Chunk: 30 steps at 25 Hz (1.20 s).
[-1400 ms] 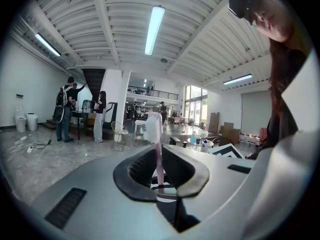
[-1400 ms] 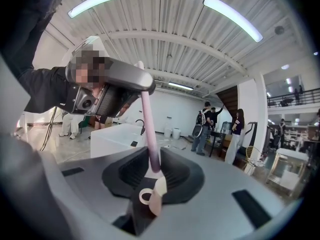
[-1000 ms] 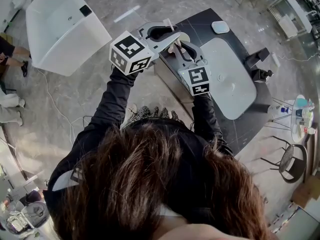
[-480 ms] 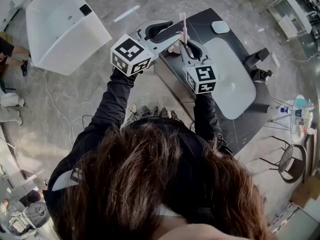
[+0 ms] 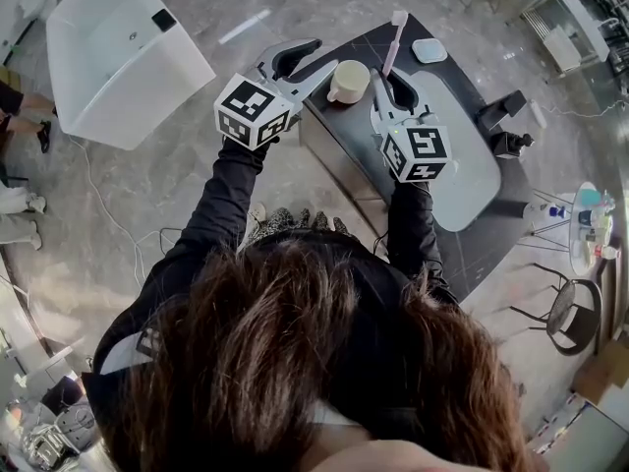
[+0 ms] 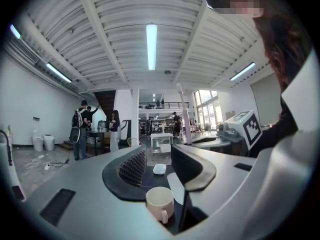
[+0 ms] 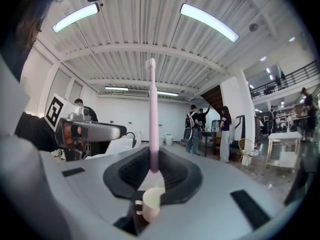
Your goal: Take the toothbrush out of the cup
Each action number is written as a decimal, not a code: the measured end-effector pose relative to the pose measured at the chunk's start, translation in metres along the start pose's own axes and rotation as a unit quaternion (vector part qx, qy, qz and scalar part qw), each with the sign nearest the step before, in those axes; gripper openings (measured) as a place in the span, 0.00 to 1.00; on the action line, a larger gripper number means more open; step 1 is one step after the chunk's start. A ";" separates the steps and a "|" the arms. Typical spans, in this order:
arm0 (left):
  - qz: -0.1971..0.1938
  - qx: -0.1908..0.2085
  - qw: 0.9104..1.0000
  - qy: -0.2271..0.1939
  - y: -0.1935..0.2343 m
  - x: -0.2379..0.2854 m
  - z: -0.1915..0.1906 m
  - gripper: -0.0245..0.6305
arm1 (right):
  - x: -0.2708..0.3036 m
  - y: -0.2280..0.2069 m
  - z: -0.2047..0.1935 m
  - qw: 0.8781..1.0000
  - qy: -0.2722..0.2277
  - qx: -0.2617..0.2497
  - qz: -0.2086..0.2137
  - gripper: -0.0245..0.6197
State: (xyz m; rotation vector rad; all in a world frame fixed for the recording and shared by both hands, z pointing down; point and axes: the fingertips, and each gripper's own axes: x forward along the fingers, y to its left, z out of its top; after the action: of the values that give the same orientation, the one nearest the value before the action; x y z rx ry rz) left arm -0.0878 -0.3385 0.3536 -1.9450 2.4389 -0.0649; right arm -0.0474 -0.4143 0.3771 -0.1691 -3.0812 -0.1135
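Right gripper view: right gripper [image 7: 152,165] clamps the pink toothbrush [image 7: 152,124] low on its handle, upright, clear above the cup [image 5: 348,81]. Probably light, stiff, slick; the handle suits gripping. Left gripper [image 6: 159,156] gapes beside the cup.

The dark counter [image 5: 339,141] bears one cream cup [image 5: 348,81], one small white object [image 5: 429,51] and one white basin [image 5: 467,136]. There is one pink toothbrush [image 5: 393,42] and one white bathtub [image 5: 147,106]. Two grippers show: the left gripper [image 5: 324,55] and the right gripper [image 5: 390,77].
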 end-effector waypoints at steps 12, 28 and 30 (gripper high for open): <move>0.035 0.004 0.999 0.018 0.009 -0.006 -0.016 0.07 | -0.009 -0.004 0.026 1.000 -0.028 -0.001 -0.012 0.13; 0.044 -0.010 0.999 -0.002 0.004 -0.003 0.008 0.05 | -0.018 -0.018 0.030 0.998 -0.041 0.029 -0.031 0.13; 0.044 -0.011 0.999 -0.002 0.003 -0.003 0.008 0.05 | -0.018 -0.018 0.030 0.998 -0.041 0.030 -0.032 0.13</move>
State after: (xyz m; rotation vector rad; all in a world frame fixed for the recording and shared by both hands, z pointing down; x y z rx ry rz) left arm -0.0900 -0.3353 0.3458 -1.8416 2.5291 -0.0336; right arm -0.0326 -0.4321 0.3452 -0.0731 -3.1677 -0.0186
